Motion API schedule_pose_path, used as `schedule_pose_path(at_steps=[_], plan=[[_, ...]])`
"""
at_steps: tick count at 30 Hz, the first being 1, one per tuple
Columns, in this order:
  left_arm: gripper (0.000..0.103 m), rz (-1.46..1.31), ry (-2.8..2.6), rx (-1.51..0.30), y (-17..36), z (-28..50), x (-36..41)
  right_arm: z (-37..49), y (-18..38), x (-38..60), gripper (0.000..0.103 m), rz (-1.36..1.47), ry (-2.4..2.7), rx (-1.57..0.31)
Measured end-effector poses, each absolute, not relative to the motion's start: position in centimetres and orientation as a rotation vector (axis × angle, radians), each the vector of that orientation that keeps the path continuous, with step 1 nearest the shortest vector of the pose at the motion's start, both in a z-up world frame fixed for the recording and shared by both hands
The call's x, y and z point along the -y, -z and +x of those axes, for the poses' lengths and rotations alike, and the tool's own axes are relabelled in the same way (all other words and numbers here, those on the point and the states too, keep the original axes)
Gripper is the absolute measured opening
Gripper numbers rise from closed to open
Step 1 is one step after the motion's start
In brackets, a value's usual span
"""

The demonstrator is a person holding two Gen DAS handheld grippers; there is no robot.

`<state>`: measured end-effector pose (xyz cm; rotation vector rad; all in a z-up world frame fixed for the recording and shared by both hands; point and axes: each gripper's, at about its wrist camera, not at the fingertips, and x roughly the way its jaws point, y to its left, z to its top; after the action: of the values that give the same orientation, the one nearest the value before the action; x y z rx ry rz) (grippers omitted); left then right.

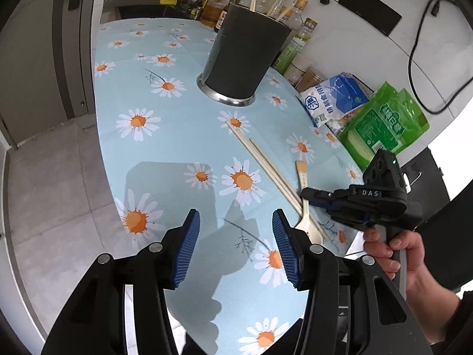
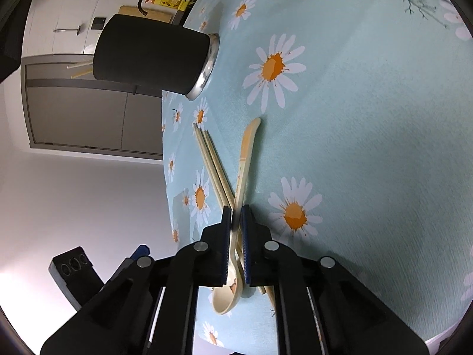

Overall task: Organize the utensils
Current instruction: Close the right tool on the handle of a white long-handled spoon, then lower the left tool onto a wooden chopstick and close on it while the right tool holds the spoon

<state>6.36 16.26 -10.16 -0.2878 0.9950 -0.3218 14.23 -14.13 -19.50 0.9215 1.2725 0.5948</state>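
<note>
A cream spoon (image 2: 246,159) lies across a pair of chopsticks (image 2: 211,165) on the daisy tablecloth (image 2: 369,118). My right gripper (image 2: 235,216) is shut on the spoon's handle near the bowl end. In the left wrist view the spoon (image 1: 304,198) and chopsticks (image 1: 266,162) lie right of centre, with the right gripper (image 1: 307,195) on the spoon. My left gripper (image 1: 235,222) is open and empty above the cloth's near part. A black utensil holder (image 1: 245,50) with chopsticks in it stands at the back; it also shows in the right wrist view (image 2: 150,56).
Bottles (image 1: 275,3) line the wall behind the holder. A white-blue bag (image 1: 334,97) and a green bag (image 1: 381,124) lie at the table's right edge. A sink (image 1: 147,9) is at the far end. The table's left edge drops to a tiled floor (image 1: 53,183).
</note>
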Motion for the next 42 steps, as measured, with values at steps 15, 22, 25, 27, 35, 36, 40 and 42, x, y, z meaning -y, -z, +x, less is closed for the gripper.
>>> schedule_pose_path(at_steps=[15,22,25,27,35,36,40,42], plan=[[0.049,-0.302,0.272,-1.035,10.9,9.8,-13.2,16.0,16.6,16.5,0.005,0.938,-0.673,-1.327],[0.049,-0.364,0.208,-1.085,11.9,12.3,-11.5,18.3,12.2,17.5,0.005,0.823,-0.765,-1.308],[0.049,-0.352,0.177,-1.115,12.3,13.5,-10.0,19.4,10.8,17.9,0.005,0.77,-0.81,-1.309],[0.049,-0.347,0.146,-1.132,12.7,14.1,-9.2,19.9,10.2,18.1,0.005,0.739,-0.84,-1.308],[0.047,-0.362,-0.001,-1.199,14.0,15.1,-7.0,23.2,8.9,19.6,0.005,0.692,-0.965,-1.354],[0.047,-0.364,-0.014,-1.203,14.1,15.2,-6.9,23.5,8.9,19.7,0.005,0.687,-0.973,-1.36],[0.033,-0.378,-0.095,-1.222,14.5,15.7,-6.4,24.2,8.8,20.2,0.005,0.656,-1.024,-1.371],[0.029,-0.384,-0.122,-1.229,14.6,15.8,-6.3,24.7,8.9,20.5,0.005,0.649,-1.052,-1.379]])
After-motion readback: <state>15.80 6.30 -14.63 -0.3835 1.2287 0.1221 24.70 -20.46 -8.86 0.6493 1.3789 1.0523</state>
